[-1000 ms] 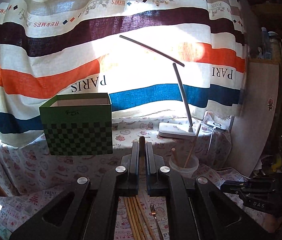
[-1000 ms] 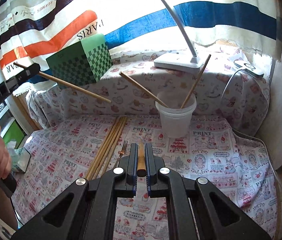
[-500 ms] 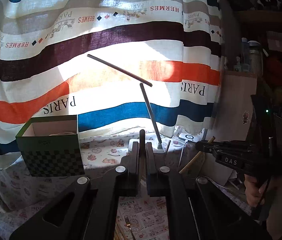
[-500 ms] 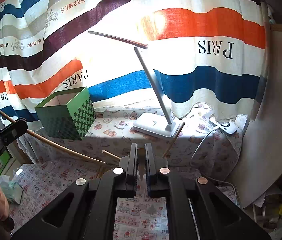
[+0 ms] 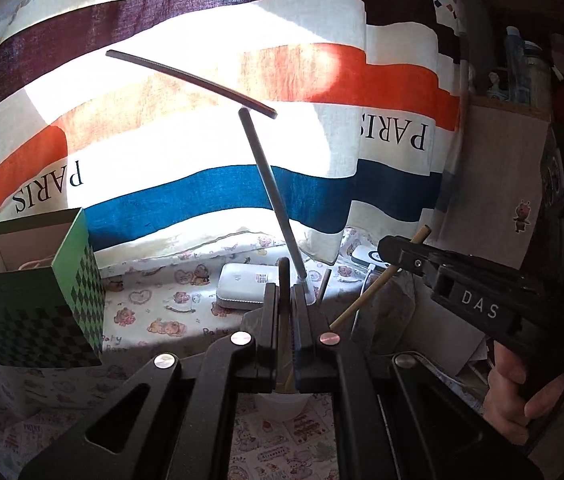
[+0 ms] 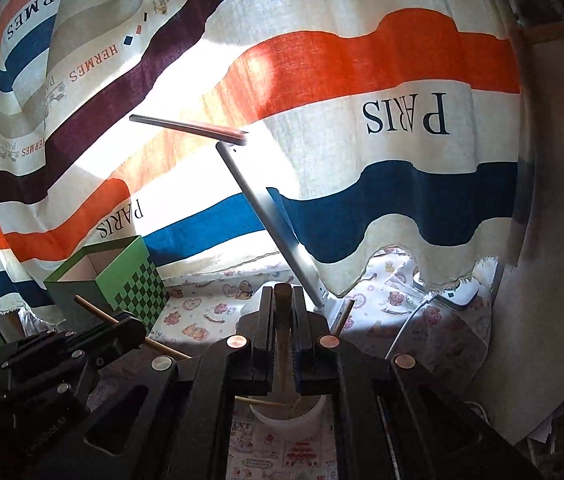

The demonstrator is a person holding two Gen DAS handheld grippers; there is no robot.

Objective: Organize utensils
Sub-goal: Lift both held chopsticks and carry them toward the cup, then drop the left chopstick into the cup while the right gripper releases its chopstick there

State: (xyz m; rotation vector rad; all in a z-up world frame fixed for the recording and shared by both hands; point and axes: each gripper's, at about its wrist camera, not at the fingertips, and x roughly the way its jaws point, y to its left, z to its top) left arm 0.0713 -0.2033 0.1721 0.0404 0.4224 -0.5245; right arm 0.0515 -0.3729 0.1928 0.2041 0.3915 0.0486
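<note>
Left gripper jaws pinched on a chopstick; in the left wrist view the stick runs lengthwise between the fingers, its dark rounded end poking out past the fingertips toward the curtain. In the right wrist view that same gripper sits at lower left with its chopstick crossing it on a diagonal, upper end up-left near the green checkered box, lower end down-right toward the cup. Right gripper jaws also clamped on a chopstick, long axis along the fingers, blunt top end past the tips, the other end dropping down into the white cup just below the jaws. From the left wrist view the right gripper comes in from the right, its chopstick slanted, top end up-right, lower end down-left behind the left gripper's fingers. Cup only partly visible under the left gripper. One more stick leans up out of the cup to the right. Desk lamp stands behind on the patterned cloth, base just behind the fingers. Person's right hand on the right gripper's grip.
</note>
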